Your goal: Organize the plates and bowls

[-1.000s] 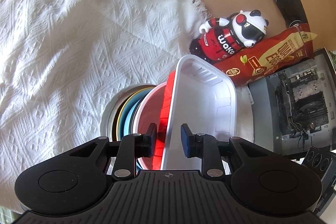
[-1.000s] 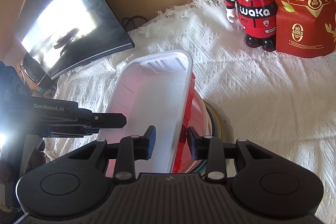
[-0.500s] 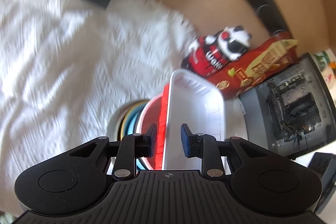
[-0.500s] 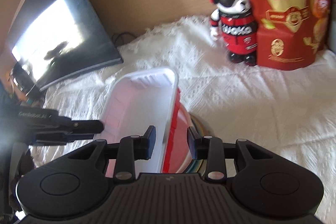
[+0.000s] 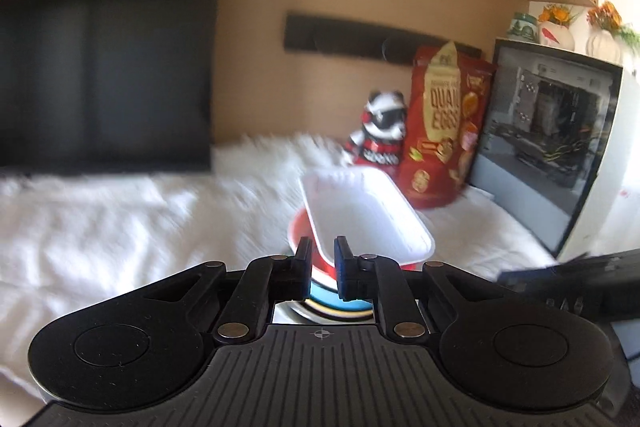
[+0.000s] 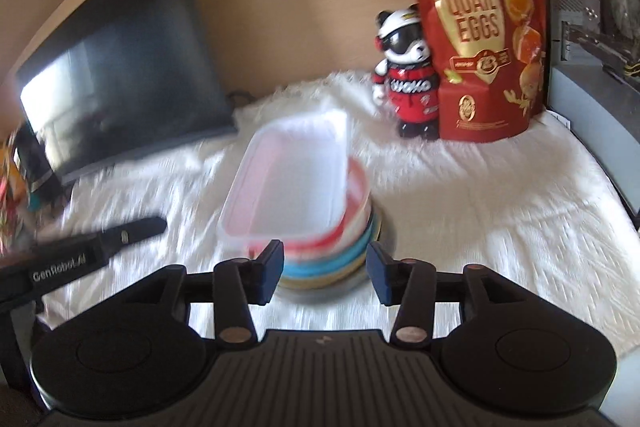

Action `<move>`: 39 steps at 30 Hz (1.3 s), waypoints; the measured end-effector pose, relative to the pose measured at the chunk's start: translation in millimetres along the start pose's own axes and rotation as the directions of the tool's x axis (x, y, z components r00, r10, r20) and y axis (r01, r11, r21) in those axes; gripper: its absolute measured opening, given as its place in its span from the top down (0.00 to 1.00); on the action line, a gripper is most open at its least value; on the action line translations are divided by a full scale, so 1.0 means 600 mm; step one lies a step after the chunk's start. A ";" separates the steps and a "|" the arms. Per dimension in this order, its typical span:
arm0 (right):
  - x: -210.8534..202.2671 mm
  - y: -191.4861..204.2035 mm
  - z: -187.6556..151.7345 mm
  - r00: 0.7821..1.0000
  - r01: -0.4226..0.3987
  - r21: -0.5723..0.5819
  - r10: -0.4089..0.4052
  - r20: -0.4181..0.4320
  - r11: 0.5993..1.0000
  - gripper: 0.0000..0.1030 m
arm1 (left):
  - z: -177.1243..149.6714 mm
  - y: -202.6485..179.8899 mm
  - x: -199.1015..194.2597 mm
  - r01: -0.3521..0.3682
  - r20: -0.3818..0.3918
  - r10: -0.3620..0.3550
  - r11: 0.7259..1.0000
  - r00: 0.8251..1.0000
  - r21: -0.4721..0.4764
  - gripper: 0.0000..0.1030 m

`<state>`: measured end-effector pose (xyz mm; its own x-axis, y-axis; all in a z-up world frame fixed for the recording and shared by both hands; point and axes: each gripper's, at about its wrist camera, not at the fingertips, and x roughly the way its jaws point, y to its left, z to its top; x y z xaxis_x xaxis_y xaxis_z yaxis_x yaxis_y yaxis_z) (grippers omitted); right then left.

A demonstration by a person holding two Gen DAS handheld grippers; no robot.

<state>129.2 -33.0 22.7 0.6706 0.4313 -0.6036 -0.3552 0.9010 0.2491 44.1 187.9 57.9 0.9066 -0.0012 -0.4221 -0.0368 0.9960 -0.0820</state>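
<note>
A cloth-covered worktop (image 5: 120,235) runs back to a tan wall, with a dark monitor (image 5: 108,67) at 9 o'clock and, toward 2 o'clock, a panda figure (image 5: 380,131), a red pouch (image 5: 444,131) and a glass-sided computer case (image 5: 548,131). In the left wrist view, the left tool (image 5: 320,267) is clenched with nothing in it, its pads nearly meeting. The stack of dishes stands just beyond its tips at 12 o'clock, a shade toward 1. On top is a white tray (image 5: 368,219), resting on a red bowl (image 5: 300,231) with a blue plate (image 5: 324,297) and paler plates beneath. The tray's long axis runs away from this tool, roughly 5 to 11 o'clock, so its short near end faces the tips. The other tool's dark body shows at 3 o'clock, clear of the stack. In the right wrist view, the right tool (image 6: 326,273) is released and its jaws are opening. No dish lies between its pads. The stack sits just past them at 12 o'clock, leaning toward 11, with the tray's long axis close to the 12-to-6 line and again end-on. The left tool shows at 9 o'clock, well apart from the dishes. The pile looks assembled and freestanding. Neither tool is plainly the nearer. Any further reach would probably meet the tray's short end first, and the tray overhangs the round bowl, so a nudge there could skew it.
</note>
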 end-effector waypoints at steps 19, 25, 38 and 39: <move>-0.142 0.002 -0.137 1.000 -0.023 -0.129 0.021 -0.016 0.991 0.45 | -0.096 -0.129 -0.113 -0.066 -0.206 0.050 0.995 0.977 -0.069 0.86; -0.158 -0.005 -0.144 0.999 -0.034 -0.132 0.033 -0.008 0.991 0.45 | -0.094 -0.139 -0.124 -0.073 -0.200 0.059 0.995 0.978 -0.063 0.86; -0.166 -0.004 -0.147 0.999 -0.041 -0.139 0.041 -0.003 0.990 0.45 | -0.097 -0.135 -0.129 -0.078 -0.206 0.062 0.995 0.977 -0.070 0.86; -0.166 -0.003 -0.146 0.999 -0.040 -0.139 0.040 -0.003 0.990 0.45 | -0.097 -0.135 -0.129 -0.078 -0.205 0.063 0.995 0.977 -0.069 0.86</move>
<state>5.7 -81.8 16.1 0.6541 0.4669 -0.5951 -0.4686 0.8677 0.1657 -47.4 102.2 44.8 0.7969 0.0426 -0.6026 -0.1367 0.9843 -0.1112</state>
